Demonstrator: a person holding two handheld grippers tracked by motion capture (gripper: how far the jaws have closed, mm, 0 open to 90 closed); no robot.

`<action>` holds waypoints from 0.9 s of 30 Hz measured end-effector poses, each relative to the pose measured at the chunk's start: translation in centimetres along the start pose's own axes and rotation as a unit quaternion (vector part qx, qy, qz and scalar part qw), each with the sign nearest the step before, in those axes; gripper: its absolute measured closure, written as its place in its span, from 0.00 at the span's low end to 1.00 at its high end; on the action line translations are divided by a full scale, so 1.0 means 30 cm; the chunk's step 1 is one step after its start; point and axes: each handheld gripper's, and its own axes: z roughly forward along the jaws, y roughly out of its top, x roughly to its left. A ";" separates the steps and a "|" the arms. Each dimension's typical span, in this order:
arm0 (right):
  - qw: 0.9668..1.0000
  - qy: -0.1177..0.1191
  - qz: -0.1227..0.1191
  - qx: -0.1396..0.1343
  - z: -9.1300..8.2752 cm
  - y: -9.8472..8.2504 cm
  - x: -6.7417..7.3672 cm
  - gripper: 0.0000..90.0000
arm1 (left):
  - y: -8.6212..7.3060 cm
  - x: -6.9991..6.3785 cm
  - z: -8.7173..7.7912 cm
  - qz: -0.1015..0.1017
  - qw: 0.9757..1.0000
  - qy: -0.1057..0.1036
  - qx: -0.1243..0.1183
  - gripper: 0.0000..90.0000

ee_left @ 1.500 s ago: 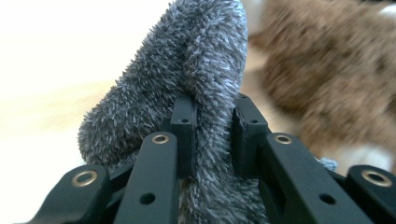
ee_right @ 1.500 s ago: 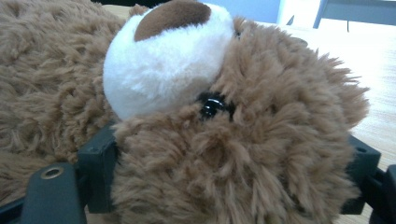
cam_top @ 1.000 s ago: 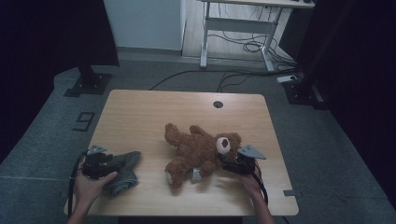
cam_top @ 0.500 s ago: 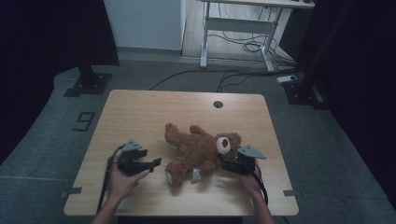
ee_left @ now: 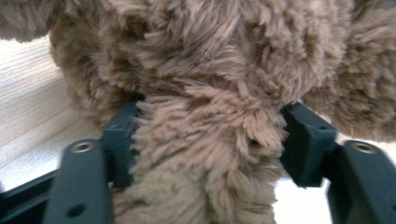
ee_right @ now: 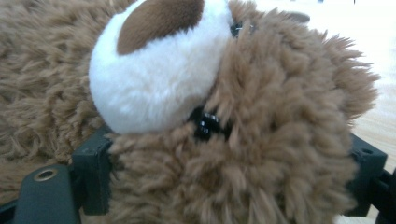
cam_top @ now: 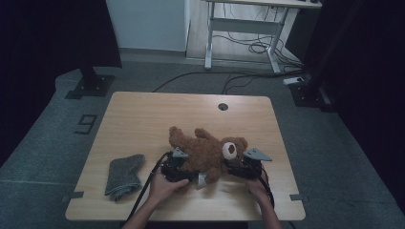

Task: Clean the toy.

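A brown teddy bear (cam_top: 205, 152) lies on its back in the near middle of the wooden table (cam_top: 143, 114), head to the right. My left gripper (cam_top: 188, 171) reaches in from the left. Its jaws have just been closing, and in the left gripper view the pads press into a furry leg (ee_left: 205, 140) from both sides. My right gripper (cam_top: 234, 169) comes in from the right. It is shut on the bear's head (ee_right: 261, 154), just under the white muzzle (ee_right: 154, 74).
A folded grey cloth (cam_top: 125, 175) lies near the table's front left. There is a round cable hole (cam_top: 223, 106) near the far edge. Beyond the table stand a white desk frame (cam_top: 248, 28) with loose cables and a black stand base (cam_top: 90, 81).
My left hand has travelled right from the grey cloth to the bear, and its jaws now grip the bear's leg. The cloth stays behind on the table. The right hand has not moved.
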 end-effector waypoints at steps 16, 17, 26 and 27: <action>0.999 0.016 -0.027 -0.026 0.002 0.022 0.029 0.44 | 0.016 0.010 -0.039 0.023 0.999 0.028 -0.026 0.72; 0.999 0.017 -0.030 -0.034 0.002 0.030 0.035 0.44 | 0.018 0.015 -0.046 0.025 0.999 0.030 -0.028 0.72; 0.997 0.005 -0.041 -0.068 0.136 0.132 0.087 0.40 | 0.094 0.178 -0.085 0.000 0.997 0.066 -0.037 0.71; 0.997 0.000 -0.044 -0.064 0.151 0.135 0.087 0.39 | 0.092 0.195 -0.065 -0.004 0.997 0.066 -0.031 0.70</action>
